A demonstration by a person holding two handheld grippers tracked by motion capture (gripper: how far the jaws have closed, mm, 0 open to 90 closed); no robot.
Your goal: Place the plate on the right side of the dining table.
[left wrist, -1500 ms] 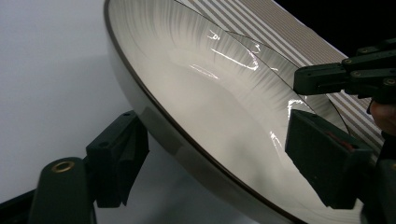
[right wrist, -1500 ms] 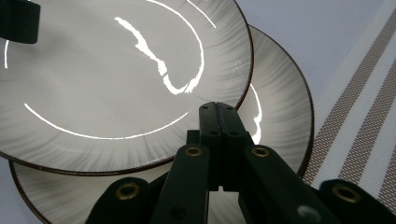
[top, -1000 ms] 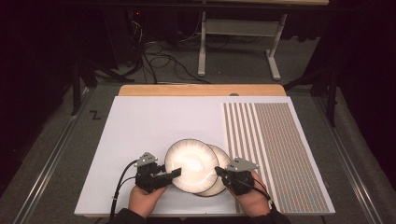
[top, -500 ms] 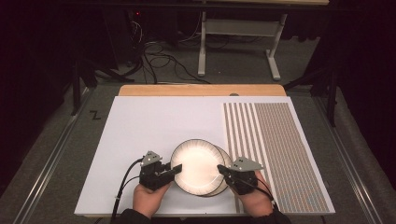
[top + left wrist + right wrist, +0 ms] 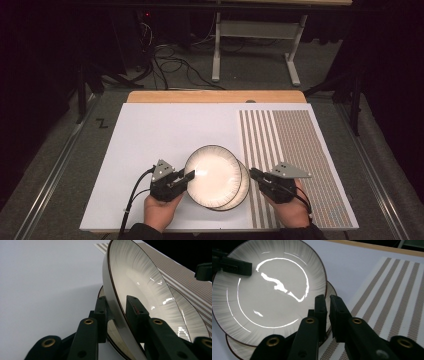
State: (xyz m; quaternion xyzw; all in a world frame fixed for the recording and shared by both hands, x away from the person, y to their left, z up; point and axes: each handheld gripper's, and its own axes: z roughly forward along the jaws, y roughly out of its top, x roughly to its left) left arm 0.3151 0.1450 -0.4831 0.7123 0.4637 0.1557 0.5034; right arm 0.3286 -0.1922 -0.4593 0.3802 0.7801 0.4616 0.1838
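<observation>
- The upper white glazed ceramic plate with a thin dark rim [image 5: 214,175] is sitting low in the middle of the high view, stacked slightly off-centre over a second matching plate [image 5: 243,189] on the white table sheet [image 5: 160,135].
- The left gripper [image 5: 189,176] is clamping the upper plate's left rim; in the left gripper view its jaws, which have just been closing, are pressing on both faces of that rim [image 5: 117,315], and the plate is tilting off the lower one.
- The right gripper [image 5: 254,173] is hanging just beside the plates' right edge, jaws nearly together with a thin empty gap and gripping nothing [image 5: 328,312].
- Judging by the shine, the plate is likely stiff, fairly heavy, slick and breakable; the rim is the only hold, and a one-sided pinch is risking a slip.
- The brown-and-cream striped woven placemat [image 5: 295,150] is lying right of the plates; the lower plate's edge is overlapping it, and the right gripper is standing closest in the way.
</observation>
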